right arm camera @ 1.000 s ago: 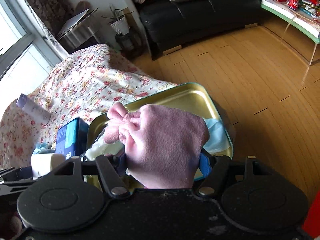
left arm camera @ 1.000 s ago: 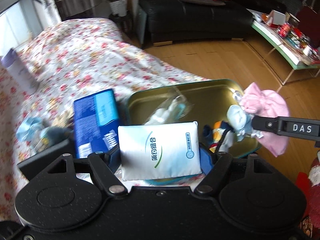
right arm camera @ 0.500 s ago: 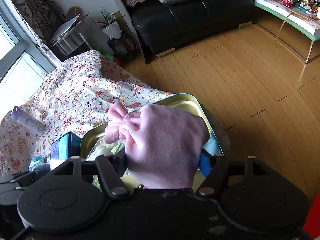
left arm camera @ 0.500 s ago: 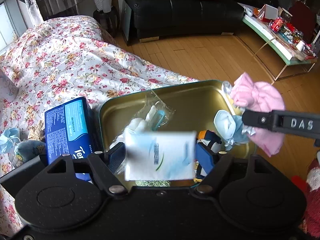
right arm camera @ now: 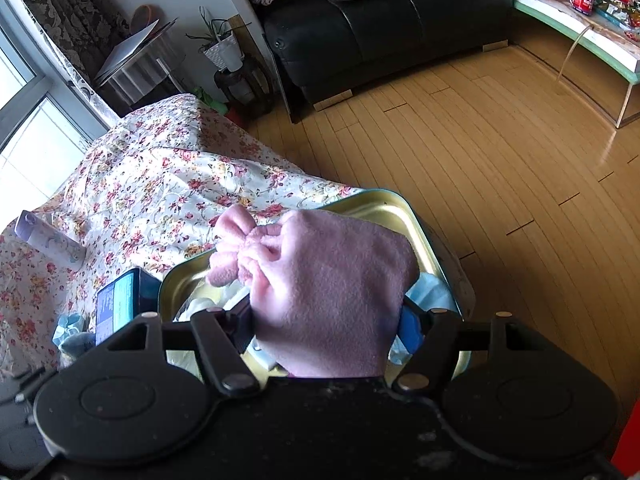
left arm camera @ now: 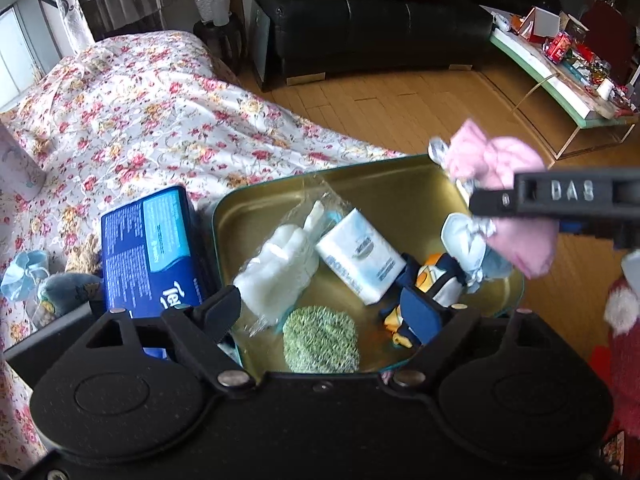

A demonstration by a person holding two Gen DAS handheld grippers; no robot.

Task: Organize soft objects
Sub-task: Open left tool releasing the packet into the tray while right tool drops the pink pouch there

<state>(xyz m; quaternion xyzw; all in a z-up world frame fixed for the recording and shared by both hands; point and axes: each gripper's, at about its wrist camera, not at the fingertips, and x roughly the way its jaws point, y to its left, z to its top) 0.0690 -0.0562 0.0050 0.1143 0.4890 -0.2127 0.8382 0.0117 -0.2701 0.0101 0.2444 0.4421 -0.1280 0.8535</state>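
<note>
A gold tin tray (left arm camera: 256, 216) sits at the edge of the bed (left arm camera: 160, 120), which wears a flowered sheet. Inside the tray lie a clear bag of white cotton (left arm camera: 280, 264), a white tissue pack (left arm camera: 360, 256) tilted against it, a green scrub pad (left arm camera: 320, 340) near the tray's near rim, a small penguin-like toy (left arm camera: 432, 280) and a pale blue bundle (left arm camera: 464, 240) toward the right rim. Just beside the tray's left rim stands a blue tissue box (left arm camera: 148, 248); farther left on the sheet rest a blue hair tie (left arm camera: 24, 272) and a grey plush (left arm camera: 68, 292).

Beyond the bed runs a wooden floor (right arm camera: 500, 160) to a black sofa (right arm camera: 380, 28) and a low table (left arm camera: 560, 80) crowded with clutter; a potted plant (right arm camera: 222, 50) stands by the window.

The left hand-held gripper (left arm camera: 320, 312) hangs over the tray's near rim with its fingers spread apart and nothing between them. The right hand-held gripper (right arm camera: 326, 324) is clamped on a pink fleece pouch (right arm camera: 328, 292), holding it above the tray's right rim; the pouch blocks most of that camera's sight of the tray.
</note>
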